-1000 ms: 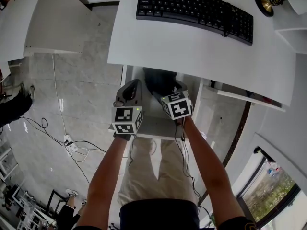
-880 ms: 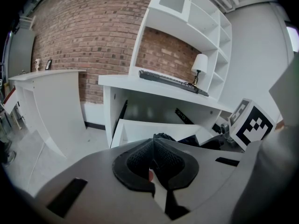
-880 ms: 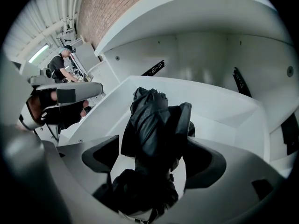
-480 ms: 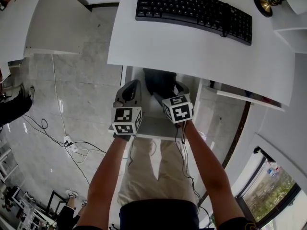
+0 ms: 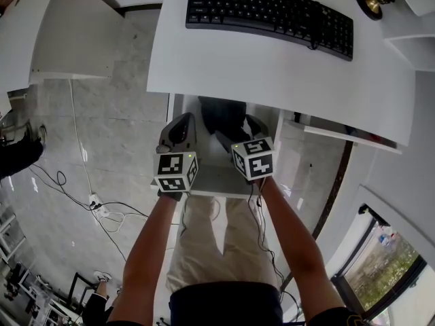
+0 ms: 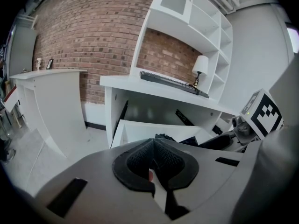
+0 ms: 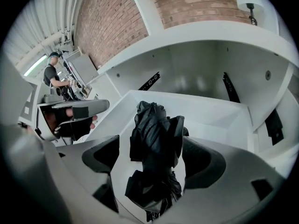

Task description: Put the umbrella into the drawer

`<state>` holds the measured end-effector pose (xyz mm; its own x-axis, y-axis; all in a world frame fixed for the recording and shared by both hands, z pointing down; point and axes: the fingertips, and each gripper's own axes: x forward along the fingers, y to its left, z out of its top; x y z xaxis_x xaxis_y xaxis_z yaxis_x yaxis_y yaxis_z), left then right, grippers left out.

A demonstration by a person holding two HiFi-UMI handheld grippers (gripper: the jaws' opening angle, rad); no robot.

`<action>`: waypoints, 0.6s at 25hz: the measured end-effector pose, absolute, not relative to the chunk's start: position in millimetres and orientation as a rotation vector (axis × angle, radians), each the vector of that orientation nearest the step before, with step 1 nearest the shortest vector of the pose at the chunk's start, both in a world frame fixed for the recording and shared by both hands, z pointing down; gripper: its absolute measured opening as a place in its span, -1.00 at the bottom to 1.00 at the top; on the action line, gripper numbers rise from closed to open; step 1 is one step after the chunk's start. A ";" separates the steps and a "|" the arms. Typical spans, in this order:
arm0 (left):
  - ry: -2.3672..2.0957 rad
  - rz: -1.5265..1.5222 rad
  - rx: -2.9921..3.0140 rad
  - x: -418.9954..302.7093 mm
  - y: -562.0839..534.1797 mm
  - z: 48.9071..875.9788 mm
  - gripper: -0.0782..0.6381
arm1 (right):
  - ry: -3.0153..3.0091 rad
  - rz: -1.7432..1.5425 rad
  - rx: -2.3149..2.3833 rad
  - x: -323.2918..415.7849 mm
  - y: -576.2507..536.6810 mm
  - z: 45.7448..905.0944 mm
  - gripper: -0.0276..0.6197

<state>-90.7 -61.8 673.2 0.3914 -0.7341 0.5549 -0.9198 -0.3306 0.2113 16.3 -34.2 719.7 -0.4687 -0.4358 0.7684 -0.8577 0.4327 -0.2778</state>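
A folded black umbrella [image 5: 221, 117] lies inside the open white drawer [image 5: 211, 180] under the desk. In the right gripper view the umbrella [image 7: 154, 143] sits between the spread jaws of my right gripper [image 7: 152, 155], which is open; a strip of drawer floor [image 7: 210, 111] shows beside the left jaw. In the head view the right gripper [image 5: 238, 129] hangs over the drawer's right half. My left gripper [image 5: 178, 121] hovers at the drawer's left edge, shut with nothing in it [image 6: 153, 157]. Its view shows the drawer [image 6: 140, 129] and a bit of the umbrella [image 6: 163, 137] ahead.
The white desk top [image 5: 272, 73] overhangs the back of the drawer and carries a black keyboard [image 5: 268, 12] and a lamp base [image 5: 370, 2]. A second white counter [image 5: 68, 32] stands to the left. Cables and a power strip [image 5: 95, 202] lie on the tiled floor.
My right gripper has drawn back a little toward the drawer's front while the umbrella stays in place. The left gripper has barely moved.
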 end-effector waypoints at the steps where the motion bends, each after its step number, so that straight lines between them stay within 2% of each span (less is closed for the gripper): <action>1: -1.415 0.498 2.160 -90.8 -61.8 673.3 -0.73 | -2.081 0.899 1.092 17.4 -34.9 719.2 0.23; 11: -1.427 0.496 2.157 -92.9 -61.6 672.5 -0.73 | -2.072 0.897 1.084 27.9 -28.7 716.4 0.17; 13: -1.430 0.497 2.155 -93.6 -61.5 672.3 -0.73 | -2.071 0.882 1.110 33.2 -28.6 714.2 -0.28; 15: -1.434 0.495 2.155 -94.1 -62.0 671.9 -0.73 | -2.071 0.870 1.133 38.8 -28.8 711.4 -0.37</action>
